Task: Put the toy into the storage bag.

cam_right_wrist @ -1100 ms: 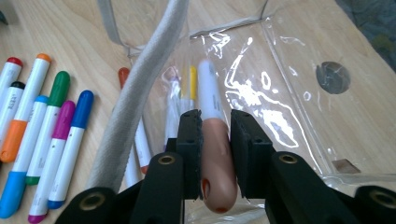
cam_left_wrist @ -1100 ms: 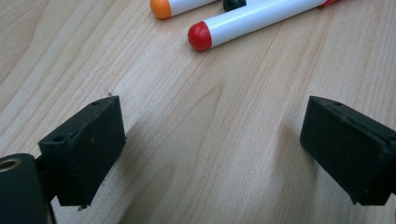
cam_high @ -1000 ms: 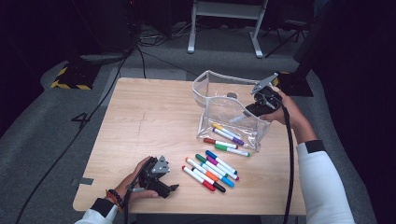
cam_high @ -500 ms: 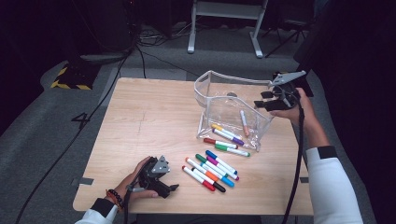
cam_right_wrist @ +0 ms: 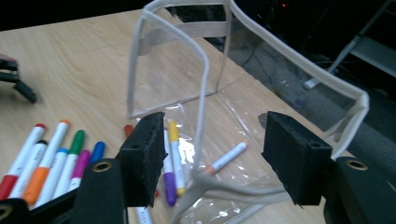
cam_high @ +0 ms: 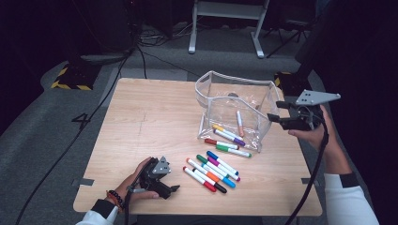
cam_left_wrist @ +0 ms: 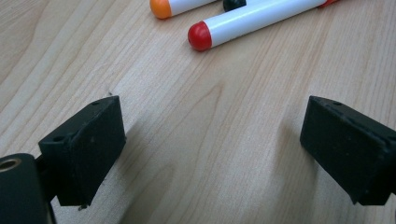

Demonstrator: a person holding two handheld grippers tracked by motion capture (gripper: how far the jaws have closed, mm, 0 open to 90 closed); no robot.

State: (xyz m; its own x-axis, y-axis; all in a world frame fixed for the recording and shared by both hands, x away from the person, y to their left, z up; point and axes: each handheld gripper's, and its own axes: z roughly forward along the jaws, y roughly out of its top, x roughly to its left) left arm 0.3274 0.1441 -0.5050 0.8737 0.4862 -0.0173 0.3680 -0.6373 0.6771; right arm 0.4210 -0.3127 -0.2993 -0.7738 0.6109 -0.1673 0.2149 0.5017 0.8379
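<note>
Pale wood table (cam_high: 155, 122), grey carpet (cam_high: 42, 136).

Clear glossy plastic pouch (cam_high: 234, 105), matt wood-grain tabletop (cam_high: 155, 117), smooth plastic markers (cam_high: 211, 171).

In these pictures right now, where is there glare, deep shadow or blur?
High view: evenly lit table, surroundings nearly black, faint shine on the clear pouch. Left gripper view: sharp wood grain, soft shadows beside the jaws, red-capped marker crisp. Right gripper view: bright glare on the plastic near the yellow marker; near jaws slightly soft.
</note>
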